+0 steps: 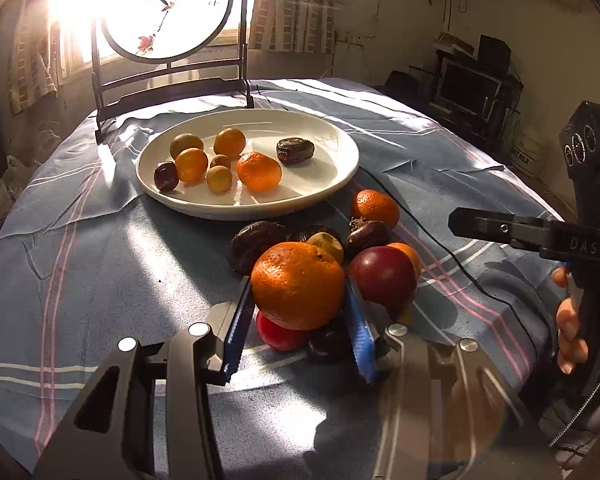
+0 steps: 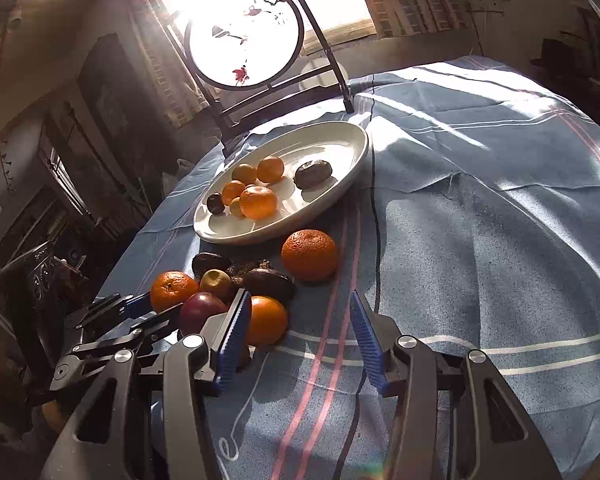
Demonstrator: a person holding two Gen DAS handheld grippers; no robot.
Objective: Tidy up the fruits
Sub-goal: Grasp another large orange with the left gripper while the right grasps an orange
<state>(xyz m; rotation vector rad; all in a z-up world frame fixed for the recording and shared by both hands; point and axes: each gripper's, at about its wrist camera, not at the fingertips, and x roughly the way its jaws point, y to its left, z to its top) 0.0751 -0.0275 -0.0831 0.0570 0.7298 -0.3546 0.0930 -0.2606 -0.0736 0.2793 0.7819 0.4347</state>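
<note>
My left gripper (image 1: pixel 298 294) is shut on a big mandarin (image 1: pixel 298 284) and holds it just above the fruit pile; it also shows in the right wrist view (image 2: pixel 174 290). The pile holds a dark red plum (image 1: pixel 382 274), a red fruit (image 1: pixel 278 334), dark passion fruits (image 1: pixel 254 246) and another mandarin (image 1: pixel 374 208). A white plate (image 1: pixel 332 184) behind carries several small oranges and dark fruits. My right gripper (image 2: pixel 298 332) is open and empty over the cloth, right of an orange (image 2: pixel 266 320).
A round painted screen on a dark stand (image 1: pixel 168 8) stands behind the plate. A black cable (image 1: pixel 452 256) runs across the blue striped tablecloth (image 1: pixel 100 264). The right tool (image 1: pixel 540 236) hangs at the table's right edge.
</note>
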